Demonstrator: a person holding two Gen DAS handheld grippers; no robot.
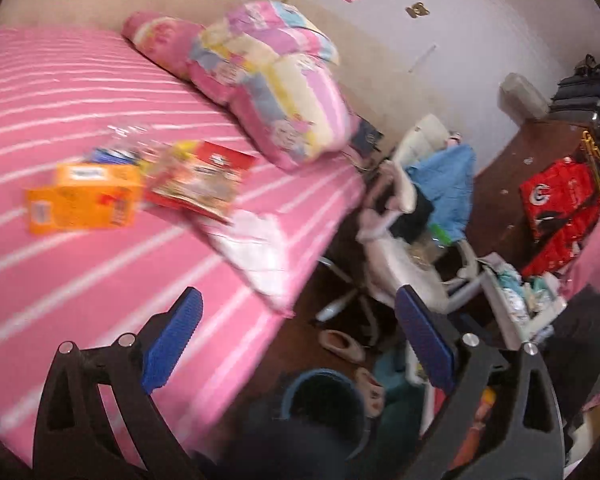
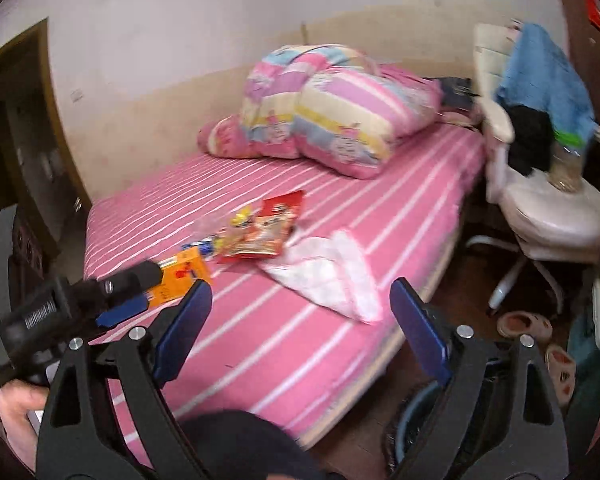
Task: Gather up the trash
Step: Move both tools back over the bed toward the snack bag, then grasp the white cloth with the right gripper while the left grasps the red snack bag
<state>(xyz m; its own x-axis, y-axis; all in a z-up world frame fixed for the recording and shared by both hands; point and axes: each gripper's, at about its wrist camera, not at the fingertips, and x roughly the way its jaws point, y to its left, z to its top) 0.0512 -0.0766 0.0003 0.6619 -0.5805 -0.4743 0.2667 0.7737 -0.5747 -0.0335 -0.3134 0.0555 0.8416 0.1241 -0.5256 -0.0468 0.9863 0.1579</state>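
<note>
Trash lies on the pink striped bed (image 1: 60,92) (image 2: 268,336): an orange carton (image 1: 84,198) (image 2: 184,276), a red snack bag (image 1: 202,182) (image 2: 264,226), clear plastic wrapping (image 1: 120,144) (image 2: 208,226) and a white-pink crumpled bag (image 1: 256,252) (image 2: 332,276). A blue bin (image 1: 324,400) (image 2: 410,432) stands on the floor by the bed's edge. My left gripper (image 1: 296,340) is open and empty above the bed edge and bin; it also shows at the left of the right wrist view (image 2: 120,300). My right gripper (image 2: 300,328) is open and empty over the bed's near part.
A folded quilt (image 1: 276,88) (image 2: 332,108) and pillow lie at the bed's head. A white swivel chair (image 1: 404,240) (image 2: 548,204) with clothes stands beside the bed. Slippers (image 1: 342,346) (image 2: 524,326) lie on the floor. A red package (image 1: 560,208) lies farther right.
</note>
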